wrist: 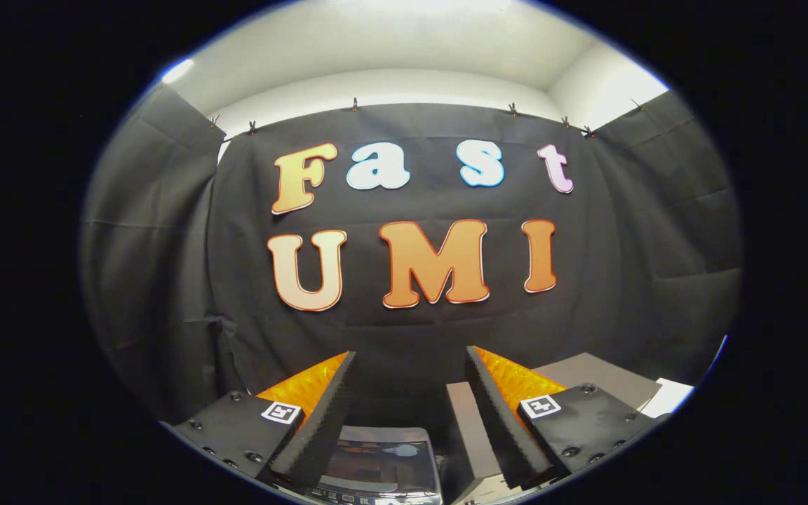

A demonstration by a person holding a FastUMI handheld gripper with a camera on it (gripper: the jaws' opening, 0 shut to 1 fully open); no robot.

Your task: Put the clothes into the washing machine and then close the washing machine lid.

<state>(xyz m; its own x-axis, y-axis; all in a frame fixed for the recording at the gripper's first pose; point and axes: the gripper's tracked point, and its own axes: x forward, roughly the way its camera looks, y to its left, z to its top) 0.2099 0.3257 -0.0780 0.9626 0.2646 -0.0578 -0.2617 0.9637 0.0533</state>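
Gripper (411, 365) was held level facing the booth's far wall, jaws spread, nothing between them. Below the fingers lay a glossy dark panel (379, 459), probably the washing machine's lid, apparently down; uncertain. To its right sat a grey surface (586, 372). Clothes unseen, so progress could not be judged. No readable labels on the machine.
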